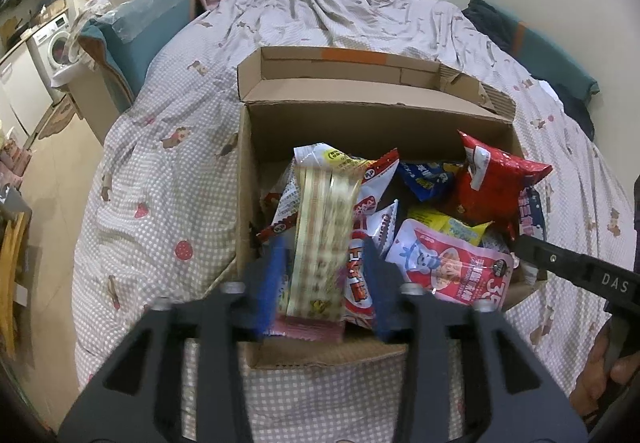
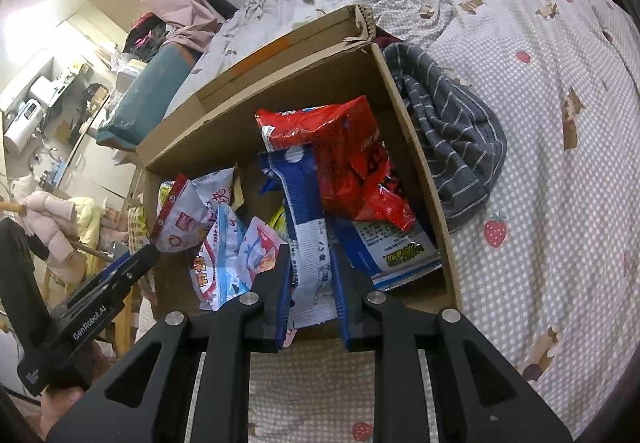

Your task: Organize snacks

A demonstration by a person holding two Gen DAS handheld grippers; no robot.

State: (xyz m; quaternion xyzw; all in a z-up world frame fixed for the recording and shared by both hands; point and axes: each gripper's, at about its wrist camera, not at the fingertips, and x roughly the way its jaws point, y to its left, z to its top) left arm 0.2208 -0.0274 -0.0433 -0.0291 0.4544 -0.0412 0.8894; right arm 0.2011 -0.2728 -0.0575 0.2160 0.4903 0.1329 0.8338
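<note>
A: Why's the cream wafer pack (image 1: 320,239) upright over the cardboard box (image 1: 256,147)?
B: Your left gripper (image 1: 326,283) stands wide w/ it between, pads apart, prob letting go. Right gripper (image 2: 310,283) is clamped narrow on the blue-white pack (image 2: 308,239), same box.

Carrier is a bed (image 1: 168,179), covered by a grey-white checked sheet (image 2: 552,171) printed with strawberries and bears. Directly on it: open cardboard box (image 1: 360,99), straight ahead of both claws, near wall just under the fingertips, far flaps folded out toward the rumpled bedding (image 1: 340,7) at the far end. Dark grey striped cloth (image 2: 452,135) lies bunched on the sheet right of the right claw, touching the box's right wall. Teal cushion (image 1: 140,31) at the bed's left edge, ahead-left of the left claw; whether it rests on the mattress, can't tell.
</note>
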